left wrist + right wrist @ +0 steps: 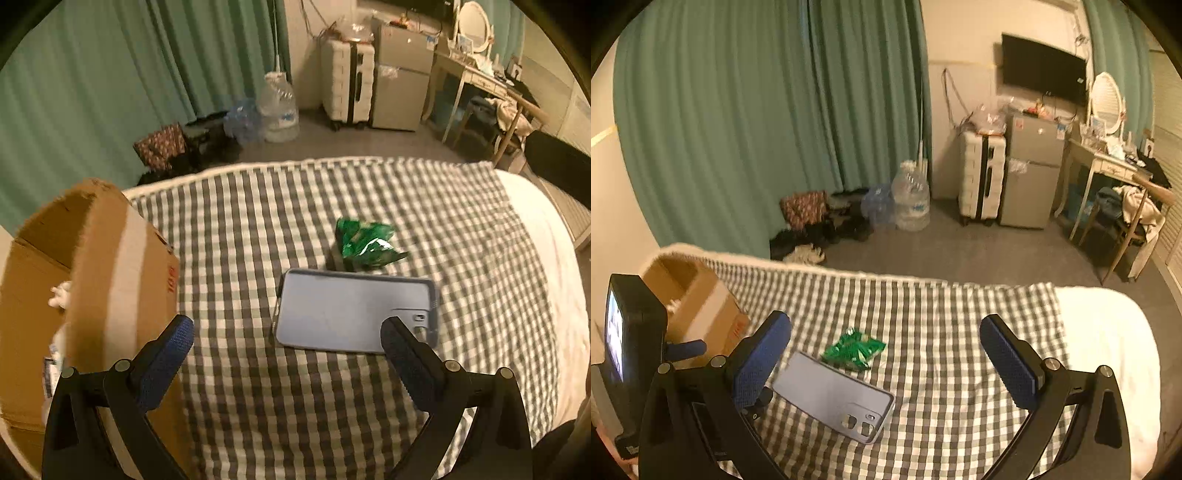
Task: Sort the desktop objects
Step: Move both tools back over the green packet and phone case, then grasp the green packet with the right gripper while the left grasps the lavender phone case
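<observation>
Here, both tongs [286, 332] [884, 330] spread, empty, hovering above phone case [351, 314], seemingly level.

Bedroom: bed [1100, 332], curtains [738, 129], vanity [1108, 158].

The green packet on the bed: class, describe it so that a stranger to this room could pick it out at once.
Start at the checked blanket covering the bed, with a cardboard box at one edge. Near the blanket's middle lies a grey-blue phone case, and just beyond its far edge sits the green packet. It is the only crinkled, shiny green thing there.
</observation>
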Demonstrator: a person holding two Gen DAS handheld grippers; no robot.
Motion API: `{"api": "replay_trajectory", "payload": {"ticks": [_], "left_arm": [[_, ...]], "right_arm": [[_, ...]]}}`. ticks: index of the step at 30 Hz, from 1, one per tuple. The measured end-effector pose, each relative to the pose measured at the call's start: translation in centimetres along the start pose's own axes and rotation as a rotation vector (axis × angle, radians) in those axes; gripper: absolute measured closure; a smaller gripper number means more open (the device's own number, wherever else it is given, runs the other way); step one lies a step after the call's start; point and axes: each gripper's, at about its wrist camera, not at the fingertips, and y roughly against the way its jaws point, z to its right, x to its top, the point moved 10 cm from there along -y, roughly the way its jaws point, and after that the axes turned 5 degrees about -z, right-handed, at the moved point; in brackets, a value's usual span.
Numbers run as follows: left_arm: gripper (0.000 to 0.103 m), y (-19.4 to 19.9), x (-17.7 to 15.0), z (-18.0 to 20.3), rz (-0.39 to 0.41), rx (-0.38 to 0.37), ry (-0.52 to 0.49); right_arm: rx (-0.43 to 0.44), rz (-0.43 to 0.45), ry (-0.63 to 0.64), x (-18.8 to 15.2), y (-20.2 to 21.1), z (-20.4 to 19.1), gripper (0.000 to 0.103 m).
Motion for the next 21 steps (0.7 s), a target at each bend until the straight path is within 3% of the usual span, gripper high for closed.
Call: {"api": "replay_trajectory", "payload": {"ticks": [12, 15, 18, 21], "left_arm": [[0.000, -6.8, -1.3, -1.9, -0.128, 0.000, 0.038], [0.000, -7.9, -1.4, -1.9, -0.142, -0.005, 0.028], [0.000, -9.2, -2.0, -2.2, -0.168, 0.046, -0.002], [0.000, -9.5, -2.2, -2.1, -0.152, 0.025, -0.001]], "right_arm": [[0.063, -0.198, 0.040, -3.0, -11.7, -2.2, 0.000], [0.085, -0.220, 0.043, -3.5, -13.4, -2.7, 0.000], [0.103, -0.243, 0.028, -4.1, -14.9, -2.8, 0.000], [0.125, -0.284, -0.001, -5.6, -16.5, -2.9, 0.000]]}}
